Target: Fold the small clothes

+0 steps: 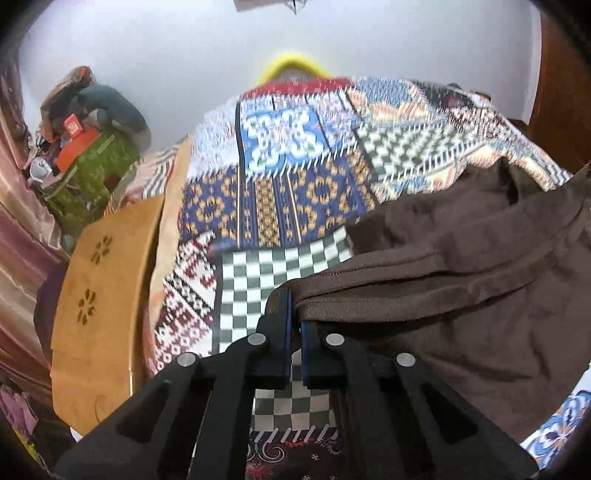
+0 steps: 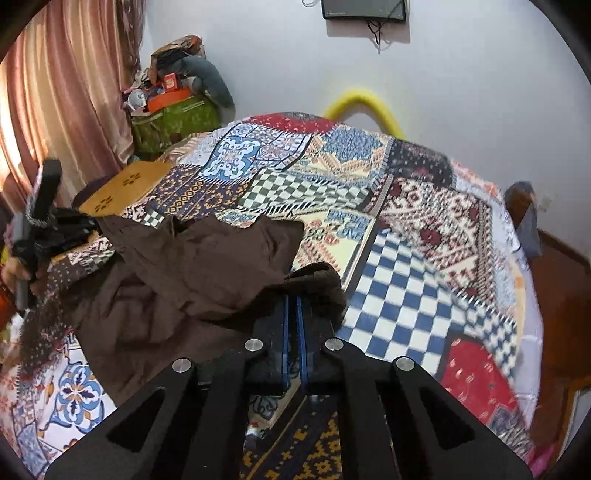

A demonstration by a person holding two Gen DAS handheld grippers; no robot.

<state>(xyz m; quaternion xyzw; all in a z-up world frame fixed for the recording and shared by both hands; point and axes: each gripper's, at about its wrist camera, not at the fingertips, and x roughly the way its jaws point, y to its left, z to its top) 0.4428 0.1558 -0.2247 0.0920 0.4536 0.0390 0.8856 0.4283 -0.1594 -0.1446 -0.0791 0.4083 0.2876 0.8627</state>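
Patchwork bedspread (image 2: 369, 206) covers the bed I am working over, its blocks of checks and florals running back to a pale wall, with a yellow curved tube (image 2: 365, 103) at the far edge and a dark screen (image 2: 364, 9) mounted higher up. On my left the bed's edge meets a tan wooden board (image 1: 103, 306) with flower cut-outs, then pink curtains (image 2: 66, 92) and a heap of bags and boxes topped by a green bag (image 2: 173, 122) (tight on that side). To my right the spread falls away to a reddish-brown floor (image 2: 561, 295), and the far half of the bed lies bare of clothing. My task piece, the brown garment (image 2: 192, 266), sits rumpled on the near part of the bed between my two tools. My left gripper (image 1: 294, 306) points steeply downward, its blue-lined fingers pinched together on a hemmed edge of the brown cloth, which drapes off to the right. My right gripper (image 2: 293, 306) tilts down likewise, clamped on another bunched fold of the same garment. From the right wrist view I see the left tool and the hand (image 2: 16, 271) holding it at the frame's left edge.
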